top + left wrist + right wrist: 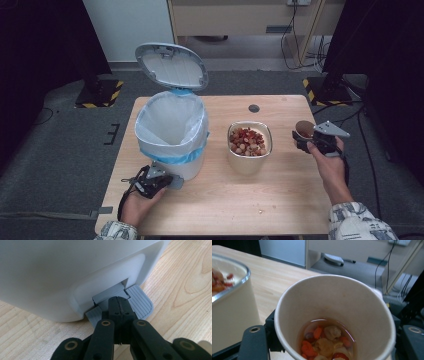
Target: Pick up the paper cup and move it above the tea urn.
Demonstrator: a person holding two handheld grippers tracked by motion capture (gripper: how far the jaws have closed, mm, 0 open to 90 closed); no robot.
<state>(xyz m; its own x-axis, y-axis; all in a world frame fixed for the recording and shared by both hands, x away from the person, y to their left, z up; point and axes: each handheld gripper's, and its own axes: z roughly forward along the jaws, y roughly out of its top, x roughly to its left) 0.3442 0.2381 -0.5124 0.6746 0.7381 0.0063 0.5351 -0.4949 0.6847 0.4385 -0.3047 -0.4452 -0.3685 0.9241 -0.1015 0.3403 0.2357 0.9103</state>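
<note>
A white pedal bin (172,130) lined with a white bag stands at the table's left, its lid (171,65) tipped up and open. My left gripper (165,181) is at its base, jaws shut together, tips resting on the grey pedal (140,302). In the left gripper view the left gripper (119,305) holds nothing between its jaws. My right gripper (301,136) hovers at the right of the table, shut on a paper cup (303,128). The paper cup (334,315) holds brownish liquid with red and pale bits of food at its bottom.
A cream bowl (250,159) with a metal rim sits mid-table, full of red and pale food scraps; the bowl (234,302) lies just left of the cup. The wooden table (280,200) has a dark round cable hole (254,108) at its far edge. A crumb (259,211) lies near the front.
</note>
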